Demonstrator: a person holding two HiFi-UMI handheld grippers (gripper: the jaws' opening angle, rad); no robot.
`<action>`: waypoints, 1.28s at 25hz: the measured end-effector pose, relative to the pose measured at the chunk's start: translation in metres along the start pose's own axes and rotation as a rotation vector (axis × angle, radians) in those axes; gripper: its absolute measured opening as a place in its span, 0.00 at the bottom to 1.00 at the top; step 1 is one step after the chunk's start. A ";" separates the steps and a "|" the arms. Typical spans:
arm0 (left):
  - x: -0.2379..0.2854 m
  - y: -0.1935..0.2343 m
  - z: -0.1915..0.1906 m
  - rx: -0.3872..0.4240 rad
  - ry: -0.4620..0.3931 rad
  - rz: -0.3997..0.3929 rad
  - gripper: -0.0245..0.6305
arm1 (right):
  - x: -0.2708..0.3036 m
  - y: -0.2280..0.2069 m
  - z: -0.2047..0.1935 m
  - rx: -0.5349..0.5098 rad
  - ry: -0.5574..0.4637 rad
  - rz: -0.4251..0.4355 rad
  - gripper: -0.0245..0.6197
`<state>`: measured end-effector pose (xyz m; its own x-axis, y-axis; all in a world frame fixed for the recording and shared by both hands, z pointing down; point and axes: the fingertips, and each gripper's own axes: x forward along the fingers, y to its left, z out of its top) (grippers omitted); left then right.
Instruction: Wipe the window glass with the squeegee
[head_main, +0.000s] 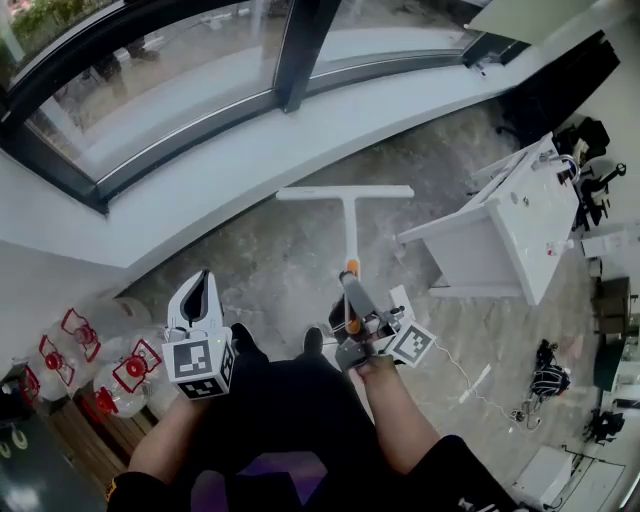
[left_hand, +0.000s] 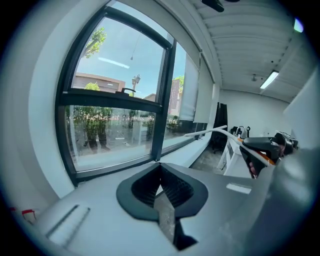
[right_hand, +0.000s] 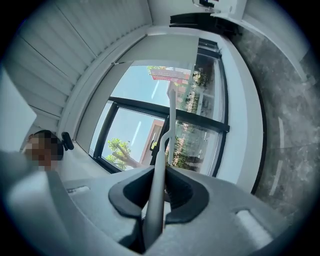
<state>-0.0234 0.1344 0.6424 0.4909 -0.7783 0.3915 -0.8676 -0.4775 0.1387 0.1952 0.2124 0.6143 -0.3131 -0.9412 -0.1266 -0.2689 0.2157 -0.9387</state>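
Right gripper (right_hand: 162, 189): fingers (right_hand: 131, 192) clamped on the grey shaft of the squeegee (right_hand: 170, 125), which ran out between them toward the window glass (right_hand: 130, 135). Left gripper (left_hand: 161, 172): fingers (left_hand: 142, 187) drawn together at the tips, with nothing held between them. In the head view, the squeegee's white crossbar showed above the floor (head_main: 290, 260), near the white sill (head_main: 300, 140) and apart from the glass.
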 end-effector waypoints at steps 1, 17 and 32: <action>0.001 -0.011 -0.002 0.011 0.001 -0.010 0.06 | -0.008 -0.003 0.004 0.006 -0.012 -0.001 0.11; 0.029 -0.225 -0.028 0.087 0.002 -0.208 0.06 | -0.165 -0.029 0.092 -0.018 -0.133 -0.044 0.11; 0.027 -0.312 -0.051 0.135 0.014 -0.346 0.06 | -0.240 -0.046 0.090 -0.054 -0.186 -0.160 0.10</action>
<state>0.2569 0.2834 0.6560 0.7512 -0.5566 0.3549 -0.6322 -0.7612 0.1442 0.3645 0.4056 0.6587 -0.0906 -0.9951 -0.0396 -0.3517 0.0692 -0.9336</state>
